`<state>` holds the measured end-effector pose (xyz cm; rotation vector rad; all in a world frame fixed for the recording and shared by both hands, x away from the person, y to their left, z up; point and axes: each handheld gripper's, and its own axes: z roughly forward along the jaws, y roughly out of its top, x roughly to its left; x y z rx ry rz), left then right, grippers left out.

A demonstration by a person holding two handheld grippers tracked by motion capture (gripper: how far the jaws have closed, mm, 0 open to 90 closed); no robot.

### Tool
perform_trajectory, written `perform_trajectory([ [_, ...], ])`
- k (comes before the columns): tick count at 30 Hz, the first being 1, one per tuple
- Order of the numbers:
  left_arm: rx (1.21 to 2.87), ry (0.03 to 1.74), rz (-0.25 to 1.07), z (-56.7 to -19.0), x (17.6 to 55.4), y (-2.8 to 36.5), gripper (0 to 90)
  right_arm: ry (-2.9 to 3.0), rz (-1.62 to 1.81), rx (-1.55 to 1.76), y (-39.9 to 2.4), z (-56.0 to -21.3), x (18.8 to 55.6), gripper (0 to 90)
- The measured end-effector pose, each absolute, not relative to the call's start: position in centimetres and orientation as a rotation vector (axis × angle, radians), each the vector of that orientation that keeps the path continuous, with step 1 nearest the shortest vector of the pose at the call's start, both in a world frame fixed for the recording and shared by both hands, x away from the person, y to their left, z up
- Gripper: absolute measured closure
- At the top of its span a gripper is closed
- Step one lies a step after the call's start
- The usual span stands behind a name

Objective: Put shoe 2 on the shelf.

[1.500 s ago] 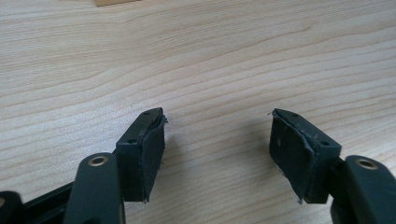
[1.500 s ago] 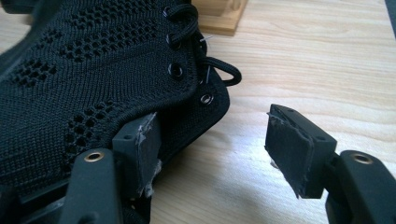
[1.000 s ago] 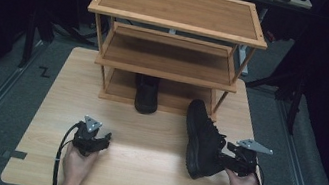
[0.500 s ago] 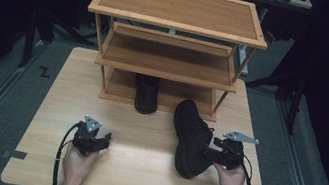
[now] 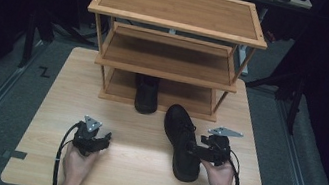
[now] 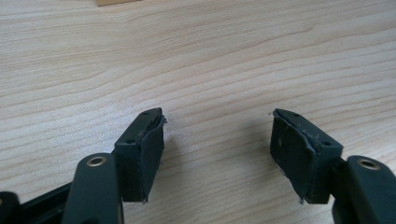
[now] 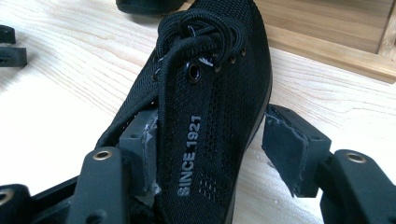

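A black knit lace-up shoe (image 7: 210, 107), "SINCE 1921" legible in the right gripper view, sits between the right gripper (image 7: 210, 140)'s closing jaws, one pad touching; the left gripper (image 6: 217, 144) is spread empty.

My grippers (image 5: 93, 140) (image 5: 199, 146) are black, with screwed foam-faced jaws, grey three-cornered top plates, trailing black cables; forearms unsleeved

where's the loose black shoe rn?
High view: the loose black shoe lies on the table right of centre, toe toward the wooden rack, with the right hand-held gripper at its side.
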<state>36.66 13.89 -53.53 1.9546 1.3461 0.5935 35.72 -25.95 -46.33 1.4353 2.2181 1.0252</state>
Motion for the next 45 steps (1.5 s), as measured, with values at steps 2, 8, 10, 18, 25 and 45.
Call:
perform_trajectory([
  [2,1.955,1.346,0.593,-53.5,36.7,13.9,35.3,2.225,1.018,1.434,-25.8,-46.3,35.7,42.7],
  [8,1.955,1.346,0.593,-53.5,36.7,13.9,35.2,2.316,1.088,1.412,-25.6,-46.5,35.9,68.7],
  [10,1.956,1.345,0.593,-53.5,36.7,13.9,35.1,2.326,1.077,1.419,-25.7,-46.6,36.0,76.7],
  [18,1.957,1.344,0.592,-53.5,36.7,13.9,34.8,2.311,1.024,1.436,-25.4,-46.7,36.0,87.2],
  [25,1.957,1.343,0.590,-53.5,36.7,13.9,34.6,2.229,1.108,1.502,-26.7,-46.1,35.9,87.7],
  [45,1.961,1.338,0.586,-53.5,36.7,13.9,33.6,2.139,1.121,1.537,-28.2,-44.3,36.6,87.8],
])
